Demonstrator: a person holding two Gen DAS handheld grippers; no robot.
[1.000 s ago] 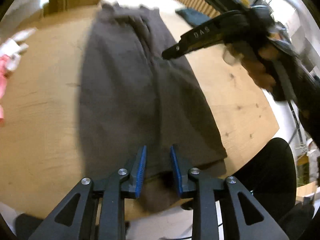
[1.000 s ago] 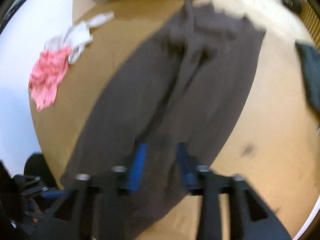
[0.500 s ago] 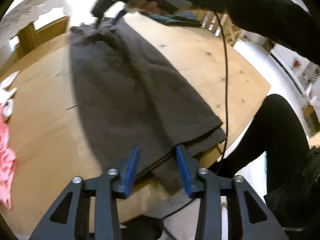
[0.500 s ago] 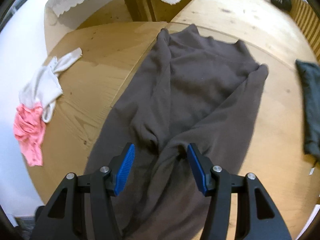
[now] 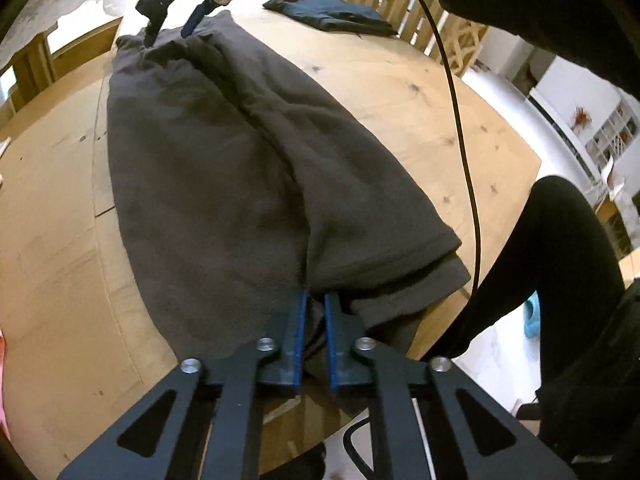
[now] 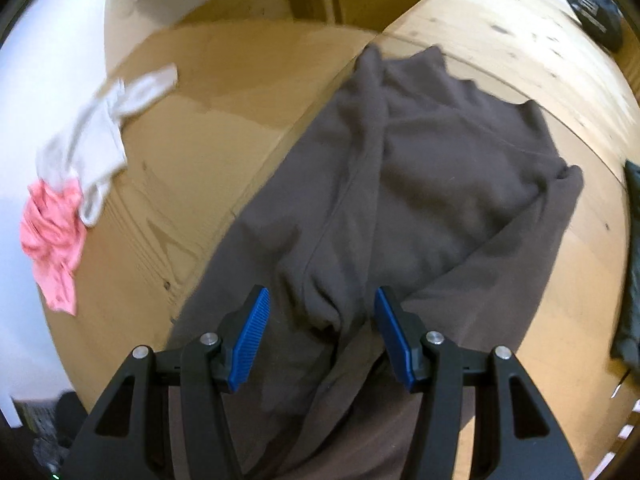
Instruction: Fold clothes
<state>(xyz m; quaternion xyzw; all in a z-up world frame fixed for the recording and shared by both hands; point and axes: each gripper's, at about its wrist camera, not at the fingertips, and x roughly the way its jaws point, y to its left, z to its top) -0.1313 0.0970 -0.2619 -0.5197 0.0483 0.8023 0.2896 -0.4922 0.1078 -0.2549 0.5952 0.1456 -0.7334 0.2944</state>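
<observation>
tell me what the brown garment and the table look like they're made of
Brown garment: looks like fleece or brushed sweatshirt knit; matte, slightly fuzzy surface with soft thick folds and a stitched hem, exact fibre unclear.
Table: light wood, probably pine; visible grain, dark knots and board seams, with a smooth, low-sheen finish.

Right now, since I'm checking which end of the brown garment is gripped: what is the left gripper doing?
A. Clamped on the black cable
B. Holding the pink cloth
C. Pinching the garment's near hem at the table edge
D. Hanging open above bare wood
C: in the left wrist view the left gripper has its blue pads nearly together on the near hem of the brown garment, at the wooden table's edge.
</observation>
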